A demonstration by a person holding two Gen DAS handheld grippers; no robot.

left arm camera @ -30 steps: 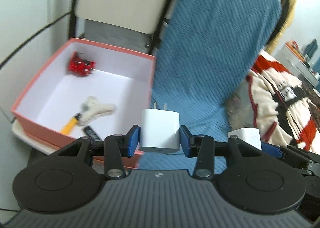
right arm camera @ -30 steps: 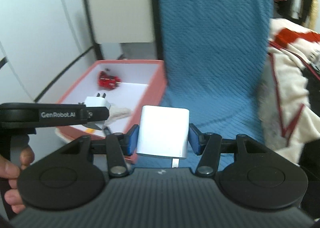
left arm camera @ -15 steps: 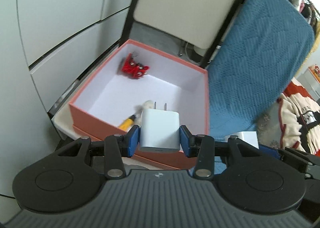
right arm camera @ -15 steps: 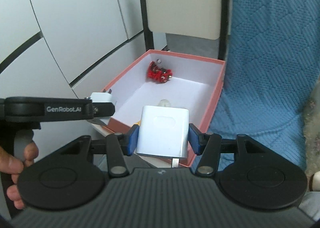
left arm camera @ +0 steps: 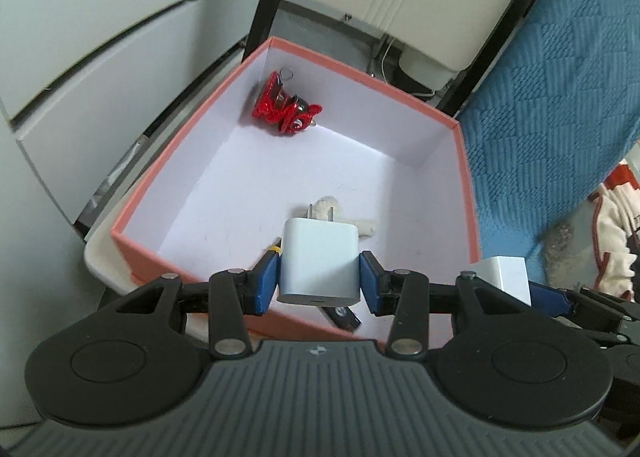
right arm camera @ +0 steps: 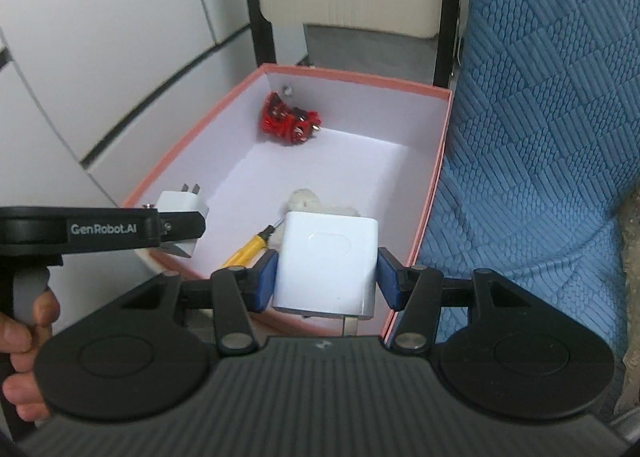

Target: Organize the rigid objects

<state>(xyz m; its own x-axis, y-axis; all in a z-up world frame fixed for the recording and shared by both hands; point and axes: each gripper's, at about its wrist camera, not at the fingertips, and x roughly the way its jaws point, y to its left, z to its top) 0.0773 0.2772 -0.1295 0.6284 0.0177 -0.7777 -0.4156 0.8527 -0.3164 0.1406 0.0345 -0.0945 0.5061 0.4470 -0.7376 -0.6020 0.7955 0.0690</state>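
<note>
Left wrist view: the left hand-held gripper (left arm camera: 319, 277) holds a small white charger (left arm camera: 319, 261) between its blue pads (left arm camera: 267, 284), prongs pointing away, at the lower middle of the frame over the near edge of a pink box (left arm camera: 463, 193). Low in the box lie a pale fuzzy toy (left arm camera: 362, 225) just behind the charger and a black stick (left arm camera: 342, 315) under it. A red trinket (left arm camera: 285, 109) sits in the far corner, upper middle. At the lower right, the right hand-held gripper (left arm camera: 538, 295) carries a second white adapter (left arm camera: 505, 277).

Right wrist view: the right hand-held gripper (right arm camera: 326, 277) clamps the bigger adapter (right arm camera: 326, 263), prong toward the camera, over the box's (right arm camera: 434, 185) near rim. A yellow screwdriver (right arm camera: 250, 247) lies left of it inside the box, beside the toy (right arm camera: 306, 199). At the left, a hand (right arm camera: 24, 341) grips the left hand-held gripper (right arm camera: 176, 231) with its charger (right arm camera: 182, 209) over the left wall. A blue blanket (right arm camera: 540, 137) fills the right.
</note>
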